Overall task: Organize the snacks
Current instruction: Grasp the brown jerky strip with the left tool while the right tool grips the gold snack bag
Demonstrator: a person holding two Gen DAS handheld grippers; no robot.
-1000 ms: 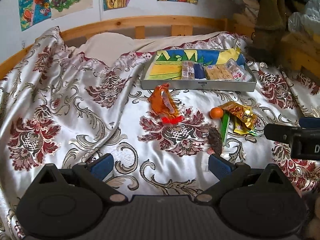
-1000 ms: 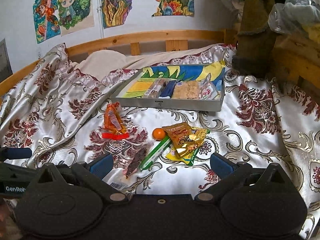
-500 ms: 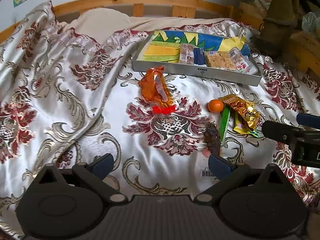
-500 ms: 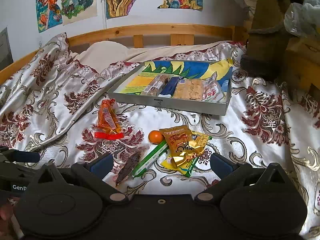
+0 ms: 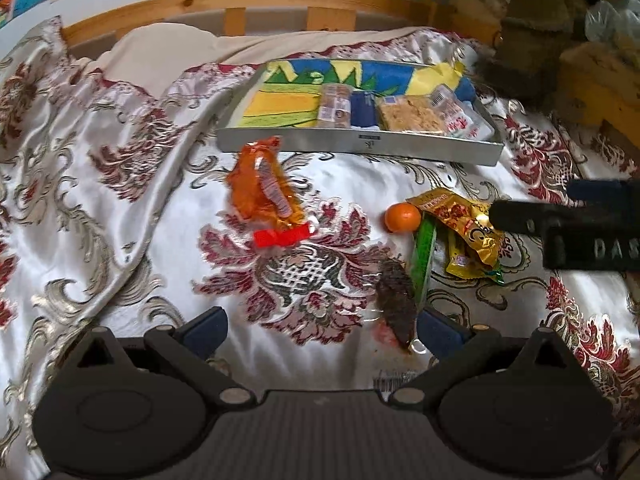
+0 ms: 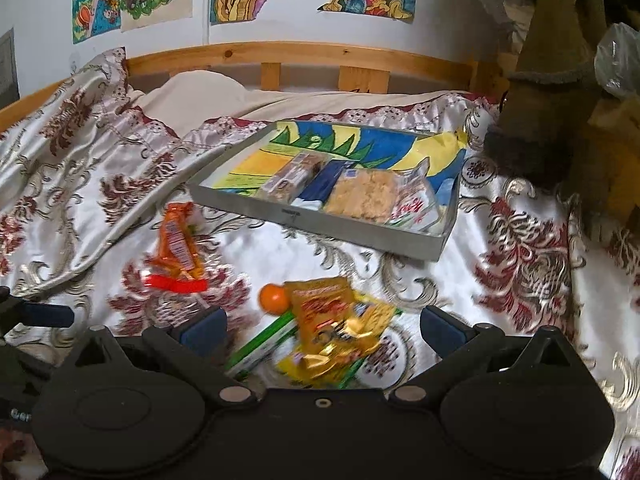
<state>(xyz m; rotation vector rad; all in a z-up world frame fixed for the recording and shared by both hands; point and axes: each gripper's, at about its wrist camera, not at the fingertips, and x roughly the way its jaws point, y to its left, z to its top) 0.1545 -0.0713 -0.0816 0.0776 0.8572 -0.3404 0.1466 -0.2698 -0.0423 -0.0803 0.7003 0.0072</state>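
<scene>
Both claws have dropped closer to the bed since a moment ago, the right one now low over the gold packets. On the bed, the gray tray (image 6: 320, 222) sits toward the headboard on the floral cover (image 5: 120, 216). Over its colourful paper lining it holds, left to right, a wrapped biscuit bar (image 6: 290, 178), a dark blue packet (image 6: 326, 182), a crumbly cake square (image 6: 362, 194) and a clear red-printed pack (image 6: 416, 204); its left part is bare.

The left claw (image 5: 322, 326) hangs with fingers wide apart, holding nothing; the dark dried snack (image 5: 396, 300) lies just inside its right finger. The right claw (image 6: 322, 324) is likewise spread and unloaded above the gold packets (image 6: 336, 320).

Loose on the cover, left to right: orange packet (image 5: 264, 196), tangerine (image 5: 403, 217), green stick (image 5: 424, 260). Open cover stretches between these and the tray's near wall.
</scene>
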